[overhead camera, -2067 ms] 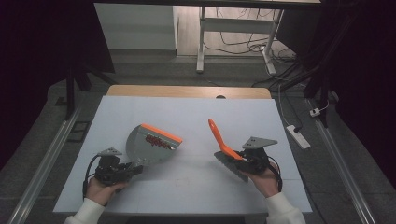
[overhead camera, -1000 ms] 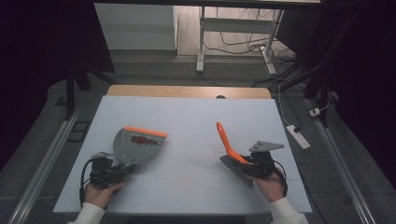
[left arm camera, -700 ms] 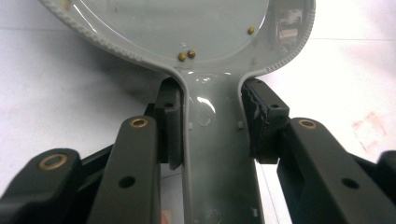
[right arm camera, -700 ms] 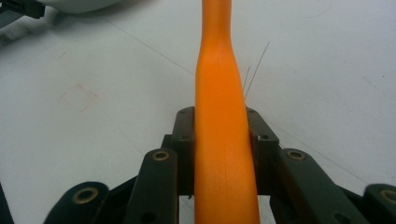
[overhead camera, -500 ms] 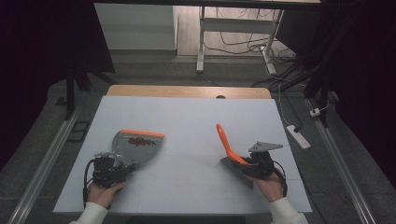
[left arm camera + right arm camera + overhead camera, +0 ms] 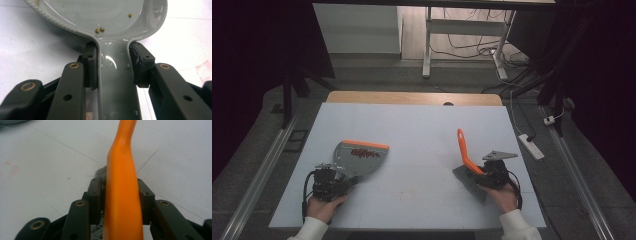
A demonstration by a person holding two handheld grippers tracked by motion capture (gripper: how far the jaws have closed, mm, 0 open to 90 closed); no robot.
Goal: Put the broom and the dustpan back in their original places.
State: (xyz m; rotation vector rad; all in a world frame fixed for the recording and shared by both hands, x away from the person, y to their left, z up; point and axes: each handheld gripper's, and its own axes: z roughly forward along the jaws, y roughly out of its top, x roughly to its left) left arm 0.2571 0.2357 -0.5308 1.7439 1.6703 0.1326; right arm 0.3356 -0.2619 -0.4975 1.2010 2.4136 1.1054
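At about eight o'clock on the table (image 6: pixel 422 125), the left gripper (image 6: pixel 329 184) has its jaws clamped on the handle of the grey dustpan (image 6: pixel 357 157), whose orange lip points toward one o'clock; small beads (image 6: pixel 364 153) lie just inside that lip, a few more near the handle end; at four o'clock the right gripper (image 6: pixel 489 175) has its jaws closed around the orange-handled brush (image 6: pixel 464 152), bristles on the table, handle rising toward twelve. Judging by this, the step is carrying or settling the loaded pan; it goes best if the person keeps the pan level or tipped slightly back toward the handle, moves slowly, and holds the brush well apart.
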